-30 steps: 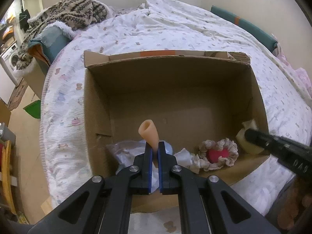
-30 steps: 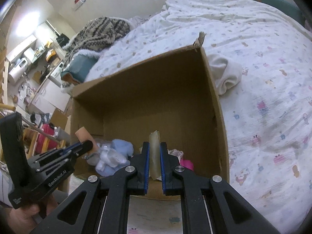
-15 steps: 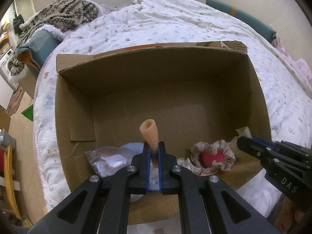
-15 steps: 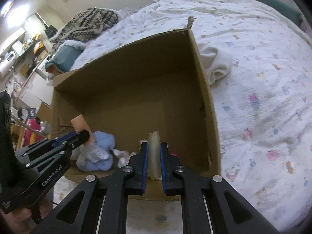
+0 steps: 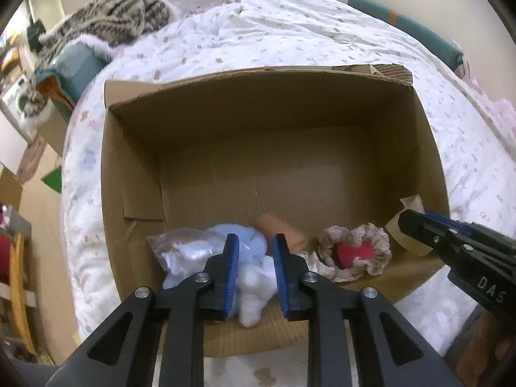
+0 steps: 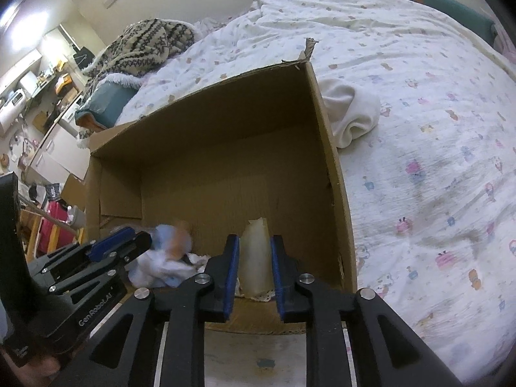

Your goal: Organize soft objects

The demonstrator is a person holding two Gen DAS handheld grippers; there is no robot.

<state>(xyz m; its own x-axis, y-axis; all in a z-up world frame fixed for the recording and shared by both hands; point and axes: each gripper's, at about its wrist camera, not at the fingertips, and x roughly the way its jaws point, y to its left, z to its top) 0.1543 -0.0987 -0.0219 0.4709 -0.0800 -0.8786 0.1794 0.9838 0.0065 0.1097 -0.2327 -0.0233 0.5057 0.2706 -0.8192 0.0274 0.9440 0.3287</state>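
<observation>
An open cardboard box (image 5: pixel 135 167) (image 6: pixel 335 174) sits on the bed. My left gripper (image 5: pixel 256 245) is open over its near edge. A peach foam cylinder (image 5: pixel 282 230) lies on the box floor by a pale blue plush (image 5: pixel 238 237), white stuffing (image 5: pixel 254 293), a clear bag (image 5: pixel 183 245) and a lace-trimmed red pad (image 5: pixel 354 253). My right gripper (image 6: pixel 254 246) (image 5: pixel 416 222) holds a cream foam piece (image 6: pixel 254 258) (image 5: pixel 409 232) between its blue pads, over the box's right near corner; the jaws stand a little apart.
A white cloth (image 6: pixel 350 113) lies on the patterned bedspread (image 6: pixel 419 129) right of the box. A knitted blanket (image 5: pixel 106 16) and teal pillow (image 5: pixel 77 67) lie at the far left. Furniture and clutter stand beyond the bed's left edge.
My left gripper has opened and dropped the peach foam cylinder into the box. My right gripper has widened around the cream foam piece. Both grippers have moved closer over the box.
</observation>
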